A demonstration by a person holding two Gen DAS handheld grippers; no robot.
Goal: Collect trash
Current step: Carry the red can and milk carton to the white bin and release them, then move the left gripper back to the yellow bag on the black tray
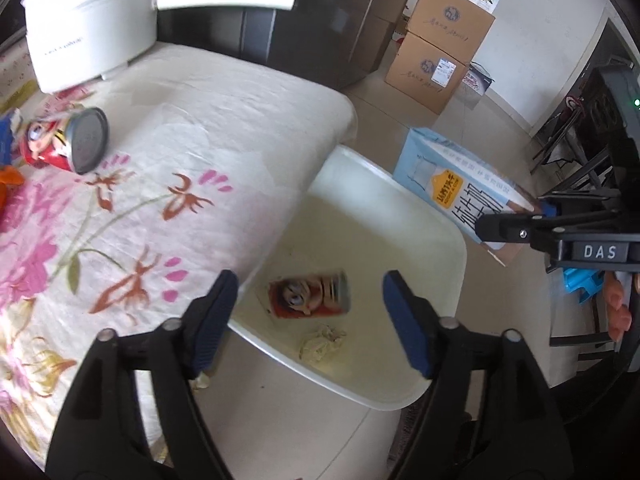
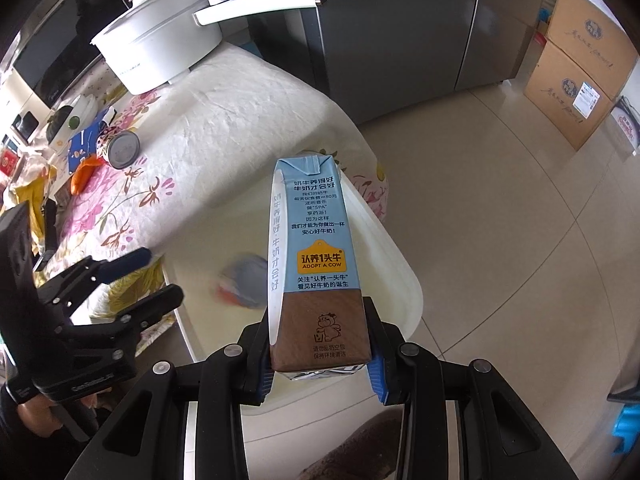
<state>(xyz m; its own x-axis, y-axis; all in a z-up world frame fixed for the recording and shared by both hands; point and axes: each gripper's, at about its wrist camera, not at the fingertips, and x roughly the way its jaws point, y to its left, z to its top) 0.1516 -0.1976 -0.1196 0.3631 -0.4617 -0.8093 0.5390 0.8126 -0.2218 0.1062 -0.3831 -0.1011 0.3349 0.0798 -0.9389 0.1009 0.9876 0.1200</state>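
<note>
A red cartoon-printed can lies on its side in the white bin beside crumpled paper, a second can lies on the tabletop, and the blue milk carton hangs above the bin.

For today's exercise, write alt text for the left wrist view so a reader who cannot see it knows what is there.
The open left gripper hangs above a white bin holding a red can and crumpled paper. Beside the bin, a floral-clothed table carries a second red can and a white pot; at right, the right gripper holds a blue milk carton.

The left gripper points steeply down with its jaws wide apart and empty. The right gripper also points down, jaws clamped.
</note>
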